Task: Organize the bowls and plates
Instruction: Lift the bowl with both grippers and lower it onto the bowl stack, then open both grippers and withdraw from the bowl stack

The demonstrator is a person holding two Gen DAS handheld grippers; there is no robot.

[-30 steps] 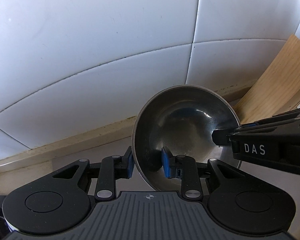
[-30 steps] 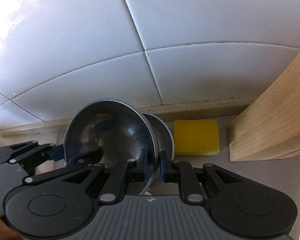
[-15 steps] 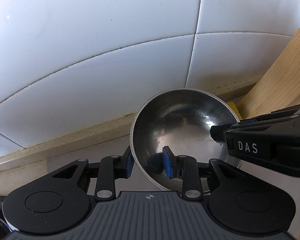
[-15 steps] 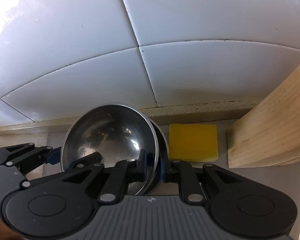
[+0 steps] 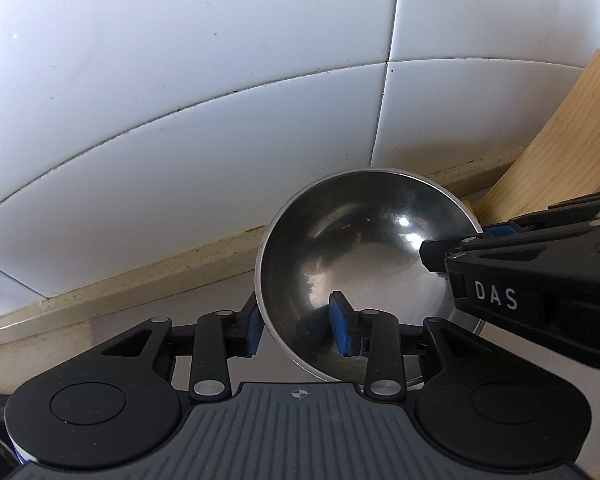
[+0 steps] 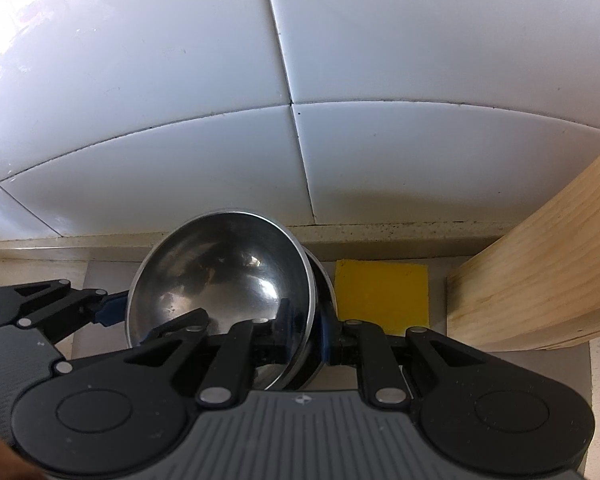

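Both wrist cameras look steeply down, close upon the steel bowl (their shared ground), one from its left, one from its right.

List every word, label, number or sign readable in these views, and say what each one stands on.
"DAS": white capitals on the black side of the right gripper, seen from the left wrist view.
A small round cross mark, no letters, sits on each gripper's grey ribbed body.
Nothing readable on the steel bowl, the yellow sponge, the wooden board or the tiles.
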